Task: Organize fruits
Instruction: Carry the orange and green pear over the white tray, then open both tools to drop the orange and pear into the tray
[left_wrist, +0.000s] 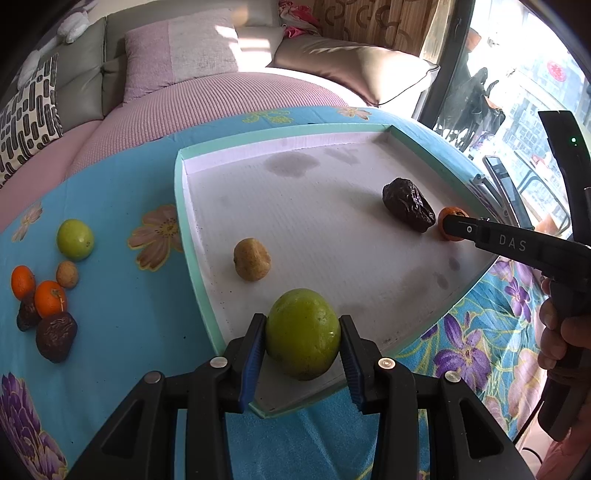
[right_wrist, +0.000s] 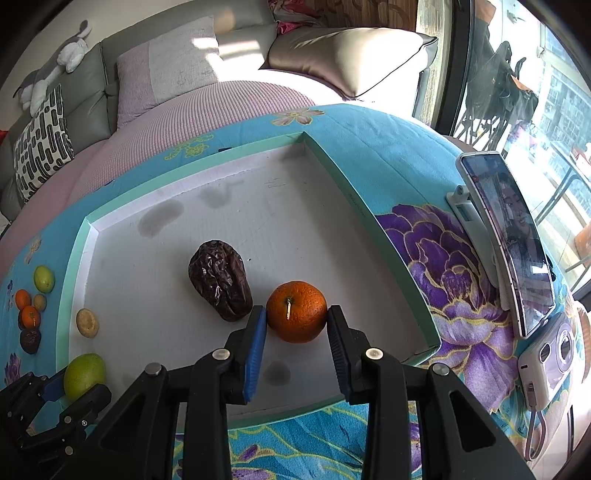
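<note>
The left gripper (left_wrist: 303, 334) is sitting at the near corner of the tray (left_wrist: 195, 236), and its two pads are pressing on both sides of a big green fruit (left_wrist: 303, 332), which is resting on the white tray floor close to the near rim. The right gripper (right_wrist: 297, 321) is standing near the right side of the tray, and its pads are touching both sides of a small orange (right_wrist: 297, 316) that is lying on the floor with its stem facing the camera. Just beside the orange, on its left, a dark wrinkled date (right_wrist: 220, 279) is lying; it is almost touching the left pad, so there is little room on that side. A yellowish round fruit (left_wrist: 252, 259) is lying alone farther in from the green fruit. The middle and the far part of the tray are staying open up to the raised green rim. Outside the tray on the left, on the blue flowered cloth (left_wrist: 122, 332), more fruits (left_wrist: 50, 291) are lying in a loose group. On the right of the tray a phone (right_wrist: 506, 240) is leaning on a stand, near the tray wall. Behind all, cushions (left_wrist: 181, 51) are lying on a sofa.
</note>
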